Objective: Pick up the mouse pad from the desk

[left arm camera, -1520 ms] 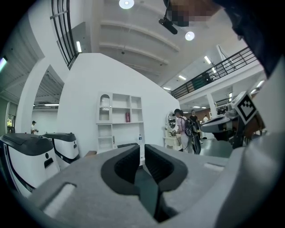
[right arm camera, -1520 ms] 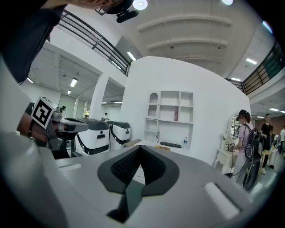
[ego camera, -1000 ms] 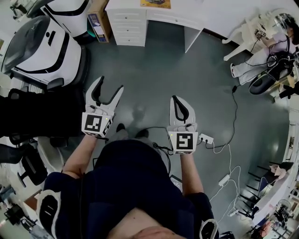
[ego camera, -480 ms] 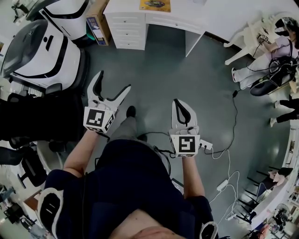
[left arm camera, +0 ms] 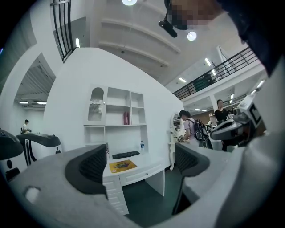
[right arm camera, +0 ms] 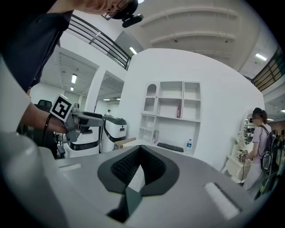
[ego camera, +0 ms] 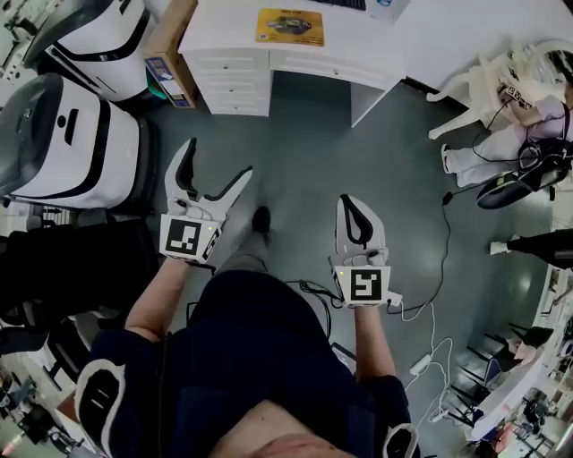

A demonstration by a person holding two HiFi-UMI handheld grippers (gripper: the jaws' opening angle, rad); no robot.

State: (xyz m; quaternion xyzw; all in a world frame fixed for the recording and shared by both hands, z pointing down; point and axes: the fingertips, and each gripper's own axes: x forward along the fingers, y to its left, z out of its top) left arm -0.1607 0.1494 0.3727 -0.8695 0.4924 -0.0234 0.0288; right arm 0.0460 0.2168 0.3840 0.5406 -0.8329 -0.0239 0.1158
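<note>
The yellow mouse pad (ego camera: 289, 26) lies flat on the white desk (ego camera: 224, 34) at the top of the head view, with a dark keyboard (ego camera: 341, 4) behind it. Both grippers hang over the grey floor, well short of the desk. My left gripper (ego camera: 218, 159) is open; its jaws have just been opening and nothing is between them. In the left gripper view the mouse pad (left arm camera: 122, 166) shows between the spread pads (left arm camera: 90, 168). My right gripper (ego camera: 352, 201) is shut and empty, its pads (right arm camera: 127, 164) meeting at the tips.
White machine housings (ego camera: 63, 134) and a cardboard box (ego camera: 166, 45) stand left of the desk drawers (ego camera: 237, 85). A cable and power strip (ego camera: 421, 295) lie on the floor at right. A white chair (ego camera: 474, 72) and a seated person are at the far right.
The person has stepped toward the desk with both grippers, so the desk and mouse pad have come further into view. The left jaws have spread wider. The right jaws stay shut.
</note>
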